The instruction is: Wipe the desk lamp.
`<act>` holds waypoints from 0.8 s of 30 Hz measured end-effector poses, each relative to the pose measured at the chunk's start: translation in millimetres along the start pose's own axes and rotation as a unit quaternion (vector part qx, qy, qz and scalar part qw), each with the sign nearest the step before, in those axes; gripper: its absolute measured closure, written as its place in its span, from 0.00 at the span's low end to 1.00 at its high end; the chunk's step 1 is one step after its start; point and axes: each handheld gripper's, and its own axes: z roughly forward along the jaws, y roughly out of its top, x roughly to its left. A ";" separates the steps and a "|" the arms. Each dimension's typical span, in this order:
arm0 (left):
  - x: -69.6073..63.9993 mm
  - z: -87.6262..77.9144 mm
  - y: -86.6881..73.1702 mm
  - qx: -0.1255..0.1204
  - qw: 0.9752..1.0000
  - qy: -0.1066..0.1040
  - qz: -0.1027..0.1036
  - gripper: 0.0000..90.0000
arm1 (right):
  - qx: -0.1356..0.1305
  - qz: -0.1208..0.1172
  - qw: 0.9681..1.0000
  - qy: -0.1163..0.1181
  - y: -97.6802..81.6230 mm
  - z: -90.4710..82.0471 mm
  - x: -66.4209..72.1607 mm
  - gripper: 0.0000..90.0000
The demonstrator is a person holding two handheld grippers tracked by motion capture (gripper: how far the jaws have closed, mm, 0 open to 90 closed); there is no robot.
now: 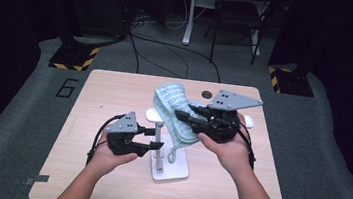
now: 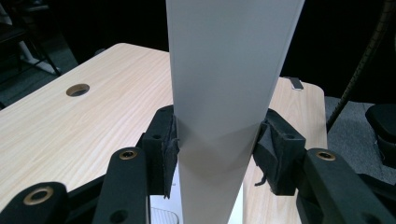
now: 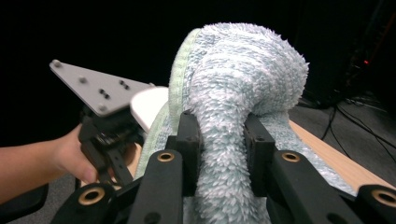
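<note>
Grip comes first: your left gripper is clamped on the white post of the stand, with both pads pressed flat against its opposite faces, as the left gripper view confirms. Keep that clamp square and steady so the stand's base stays flat on the table while the other hand works.

Your right gripper is closed on a bunched fold of the pale blue-green towel; in the right gripper view the plush fabric is squeezed between the two pads and bulges above them. The pinch looks secure, but it takes a thick roll of cloth, so avoid jerking.

To do this step well, guide the towel in line with the stand's upper arm rather than pulling across it. A sideways pull is likely to tip the stand against your left clamp. Move slowly enough that the hanging part does not snag on the post.

The towel is draped over the top of the stand, just beyond and above the right gripper's tips, with one end hanging down beside the post, near the left gripper. The stand sits at the middle of the table, between your two hands.
</note>
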 end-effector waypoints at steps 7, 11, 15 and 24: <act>1.0 0.0 0.0 0.002 1.000 -0.005 0.003 0.59 | -0.002 0.025 0.999 -0.029 -17.3 -30.1 -24.2 0.81; 0.8 0.3 -0.3 -0.001 1.000 -0.002 0.002 0.59 | -0.007 0.038 0.998 -0.049 -29.3 -49.9 -36.9 0.81; 0.9 0.2 -0.3 0.000 1.000 -0.005 0.003 0.59 | -0.008 0.046 0.997 -0.068 -41.6 -69.9 -48.4 0.81; 0.9 1.1 -0.6 -0.003 1.000 -0.004 0.000 0.59 | -0.010 0.071 0.991 -0.117 -65.1 -111.1 -72.5 0.81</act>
